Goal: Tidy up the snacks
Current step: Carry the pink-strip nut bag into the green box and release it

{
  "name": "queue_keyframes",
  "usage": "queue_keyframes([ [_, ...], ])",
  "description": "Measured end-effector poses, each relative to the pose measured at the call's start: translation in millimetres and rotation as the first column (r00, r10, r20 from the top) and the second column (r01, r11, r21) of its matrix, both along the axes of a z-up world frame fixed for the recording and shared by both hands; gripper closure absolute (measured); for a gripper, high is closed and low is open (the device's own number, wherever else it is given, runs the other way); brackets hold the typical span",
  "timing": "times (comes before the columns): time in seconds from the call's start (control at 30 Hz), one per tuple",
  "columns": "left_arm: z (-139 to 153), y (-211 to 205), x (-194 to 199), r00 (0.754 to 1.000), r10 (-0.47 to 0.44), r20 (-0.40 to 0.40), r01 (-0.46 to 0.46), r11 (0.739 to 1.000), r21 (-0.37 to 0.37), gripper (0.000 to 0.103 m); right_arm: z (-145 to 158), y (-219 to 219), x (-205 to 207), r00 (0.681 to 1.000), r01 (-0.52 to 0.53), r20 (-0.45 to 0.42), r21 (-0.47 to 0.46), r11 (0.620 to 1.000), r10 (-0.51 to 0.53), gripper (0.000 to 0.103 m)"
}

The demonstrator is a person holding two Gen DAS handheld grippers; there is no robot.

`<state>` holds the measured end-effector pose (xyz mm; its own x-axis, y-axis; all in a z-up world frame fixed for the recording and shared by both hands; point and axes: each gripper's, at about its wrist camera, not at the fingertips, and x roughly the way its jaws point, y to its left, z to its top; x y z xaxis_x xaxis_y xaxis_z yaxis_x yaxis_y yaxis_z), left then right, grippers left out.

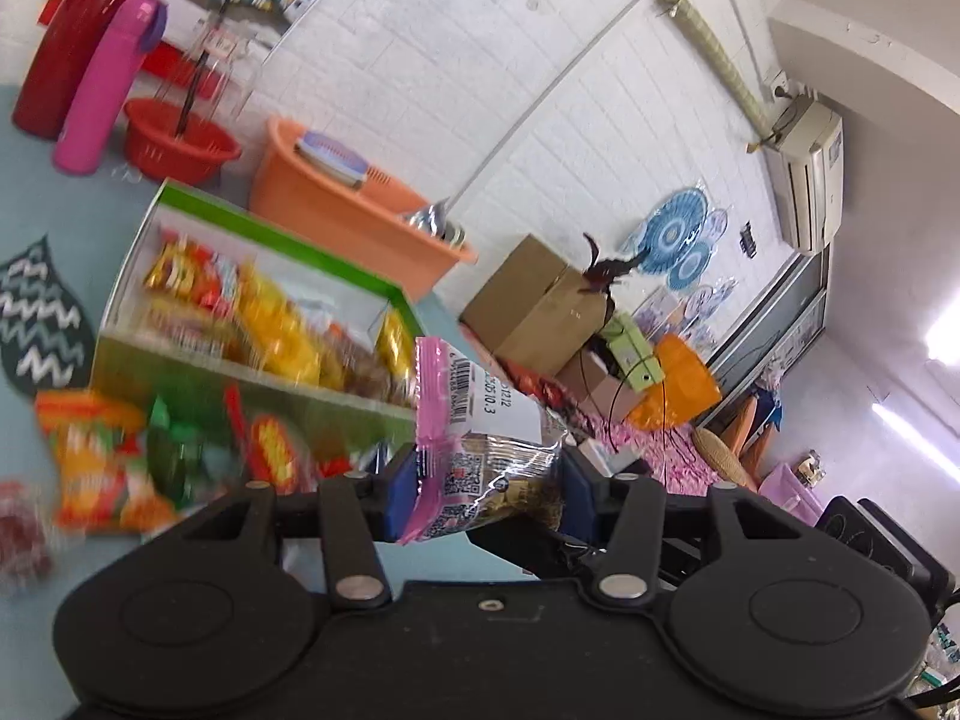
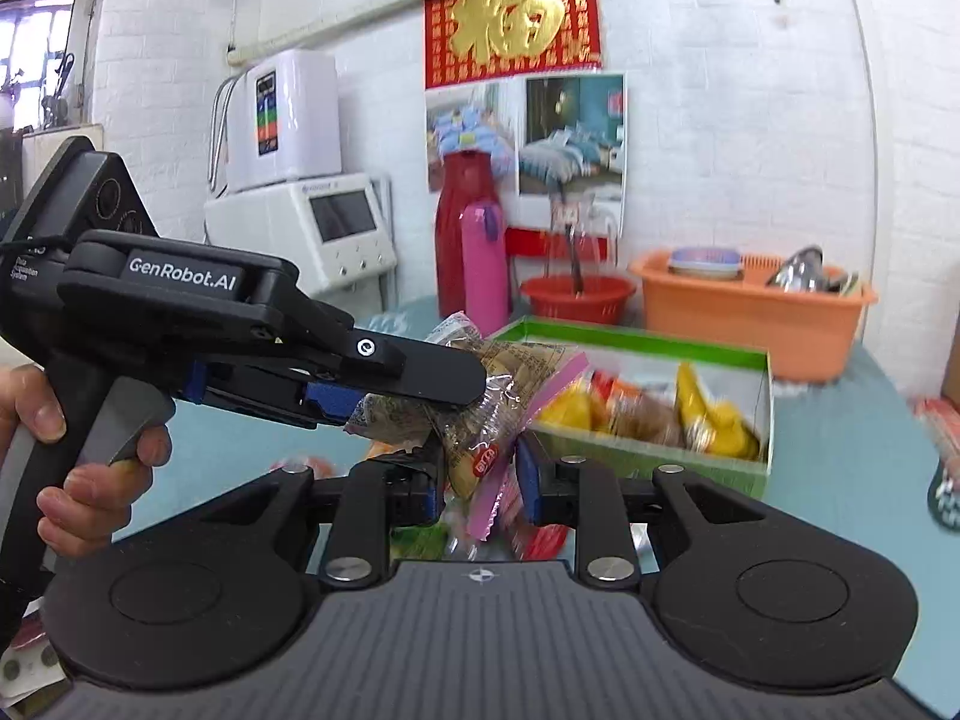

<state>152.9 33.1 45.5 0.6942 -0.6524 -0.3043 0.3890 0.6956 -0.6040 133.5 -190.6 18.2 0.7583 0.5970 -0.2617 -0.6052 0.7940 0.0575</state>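
The worktop (image 2: 840, 420) is a pale blue surface, and the largest task thing on it is the green box (image 2: 690, 354), open-topped and already part filled with yellow and red packets. It sits beyond the grippers, so anything lifted only has to travel forward and down into it.

Behind the box against the wall stand an orange tub (image 2: 750, 312), a red basin (image 2: 576, 294), a red flask (image 2: 465, 228) and a pink bottle (image 2: 483, 264). None of them lies between the grippers and the box, so the way looks free; the box's near wall is the only edge to clear.

Loose snacks (image 1: 108, 456) are scattered on the worktop in front of the box in the left wrist view, blurred, apparently waiting their turn.

The thing in hand is the pink-edged packet (image 1: 480, 456), clear film with a barcode label, held up off the worktop just short of the box. The left hand-held gripper (image 1: 480, 486) is clamped on its lower part. In the right wrist view the right hand-held gripper (image 2: 480, 486) has its blue pads to either side of the packet's pink seam and seems to pinch it too, though I cannot tell how firmly. Two holds on one packet suggest a hand-over or a straightening of the bag before it goes in; a tug either way could tear the film.
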Motion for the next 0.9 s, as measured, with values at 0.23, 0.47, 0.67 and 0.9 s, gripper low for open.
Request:
queue_keyframes([
  [0.23, 11.6, 3.0, 60.5, 0.999, 0.003, 0.044, -0.003, 1.0, 0.0, 0.061, 14.4, 7.2, 56.9, 0.998, 0.039, 0.056, 0.003, 0.999, -0.039, 0.059],
  [0.47, 2.3, 9.9, 120.4, 1.0, 0.003, -0.003, -0.003, 1.0, -0.002, 0.059, 8.7, 10.3, 103.7, 0.997, 0.071, 0.019, 0.011, 0.997, -0.071, 0.059],
  [0.67, -9.1, 7.0, 149.7, 0.999, 0.034, -0.022, -0.032, 0.997, 0.071, 0.019, -6.4, 15.8, 132.1, 0.993, 0.122, -0.004, -0.014, 0.992, -0.122, 0.046],
  [0.9, -24.3, 13.1, 143.3, 0.991, 0.133, -0.022, -0.128, 0.978, 0.167, 0.0, -27.3, 18.7, 127.0, 0.986, 0.162, 0.047, -0.125, 0.979, -0.157, 0.004],
])
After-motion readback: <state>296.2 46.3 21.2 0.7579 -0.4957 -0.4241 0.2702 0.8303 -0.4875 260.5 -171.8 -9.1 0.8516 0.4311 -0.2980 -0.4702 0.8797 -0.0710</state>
